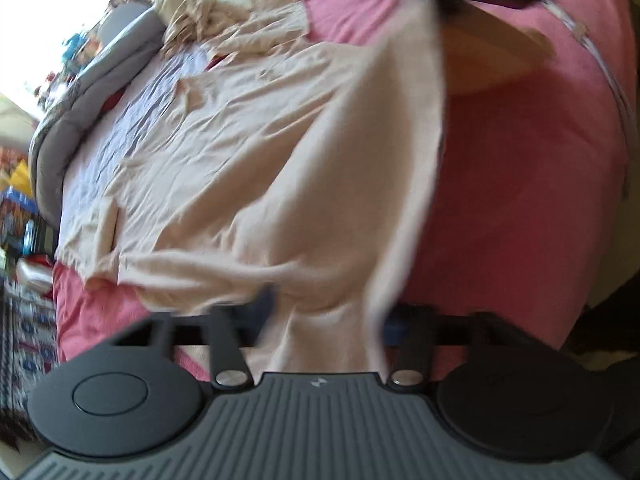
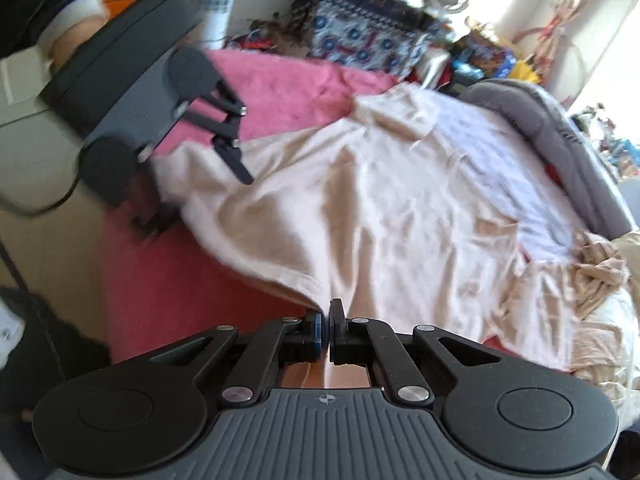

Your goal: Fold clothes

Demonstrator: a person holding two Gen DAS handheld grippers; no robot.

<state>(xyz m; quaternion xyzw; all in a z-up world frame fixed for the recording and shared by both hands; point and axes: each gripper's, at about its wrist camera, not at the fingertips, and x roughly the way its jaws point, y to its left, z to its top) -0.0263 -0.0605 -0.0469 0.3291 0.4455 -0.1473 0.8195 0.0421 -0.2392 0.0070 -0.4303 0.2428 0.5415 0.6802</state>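
Your right gripper (image 2: 325, 322) had its fingers (image 2: 338, 320) pressed together on the near hem of the pale peach garment (image 2: 380, 208), with the cloth edge pinched between the pads just above the gripper body. Your left gripper (image 1: 320, 312) held another part of the same hem: cloth draped over the place where its fingers met and hid them in its own view, but in the right wrist view its fingers (image 2: 236, 160) were closed on the garment's edge at the left side.

The garment lay spread over the bed (image 1: 520, 180), partly on the pink blanket (image 2: 280, 84) and partly on a light lilac sheet (image 1: 132, 120) farther back, with the held edge lifted off the blanket. A second, crumpled tan garment (image 1: 208, 20) sat bunched at the far end, touching the spread one. A grey quilt (image 2: 560, 132) ran along the far side of the bed.

Beyond the bed, a patterned blue and white box (image 2: 360, 32) stood among cluttered goods; its contents could not be made out through the blur.
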